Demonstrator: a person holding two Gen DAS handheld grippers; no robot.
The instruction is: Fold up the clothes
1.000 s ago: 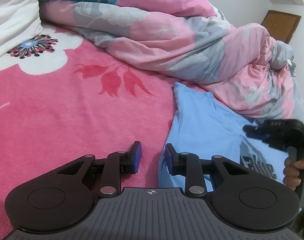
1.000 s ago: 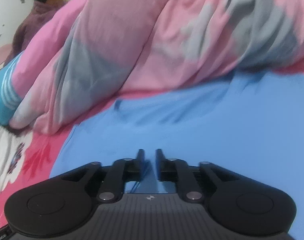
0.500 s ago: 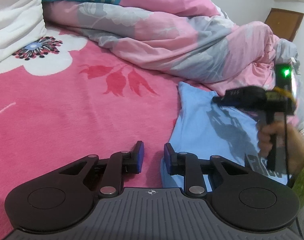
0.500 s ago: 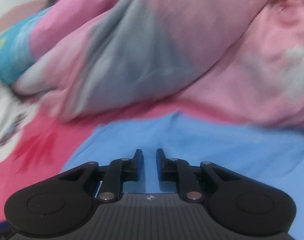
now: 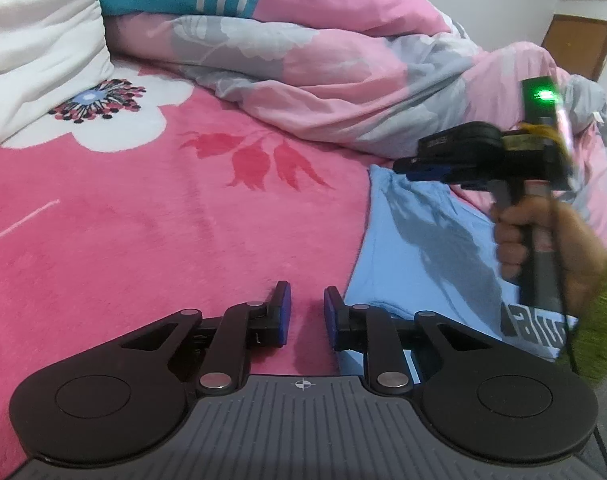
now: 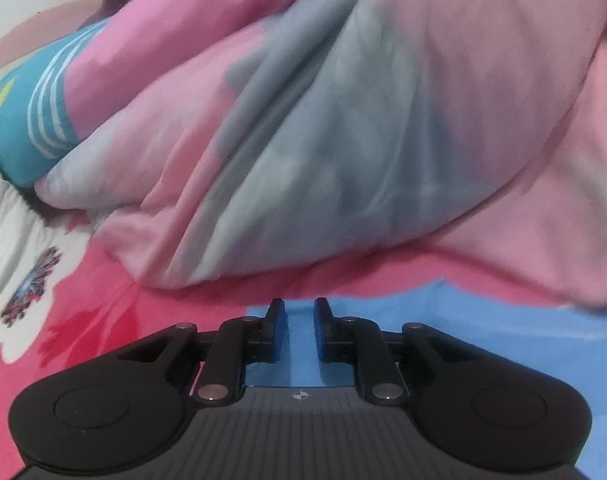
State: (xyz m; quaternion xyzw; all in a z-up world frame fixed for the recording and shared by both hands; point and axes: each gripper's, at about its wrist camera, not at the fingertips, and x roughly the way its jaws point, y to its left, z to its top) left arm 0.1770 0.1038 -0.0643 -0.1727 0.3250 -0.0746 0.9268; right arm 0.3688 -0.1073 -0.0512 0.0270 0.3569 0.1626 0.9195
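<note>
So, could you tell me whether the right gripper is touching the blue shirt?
Apart. In the left wrist view the right gripper hangs above the blue shirt, casting a shadow on the cloth below.

Right gripper (image 5: pixel 407 170) now raised above blue shirt (image 5: pixel 419 256).

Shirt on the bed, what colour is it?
Light blue shirt, with dark lettering near its right end; the left wrist view shows it best.

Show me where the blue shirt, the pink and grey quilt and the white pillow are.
blue shirt (image 5: pixel 415 248): left wrist view, on its flat middle.
pink and grey quilt (image 5: pixel 343 80): left wrist view, on its bunched folds.
white pillow (image 5: pixel 35 36): left wrist view, on its front face.
</note>
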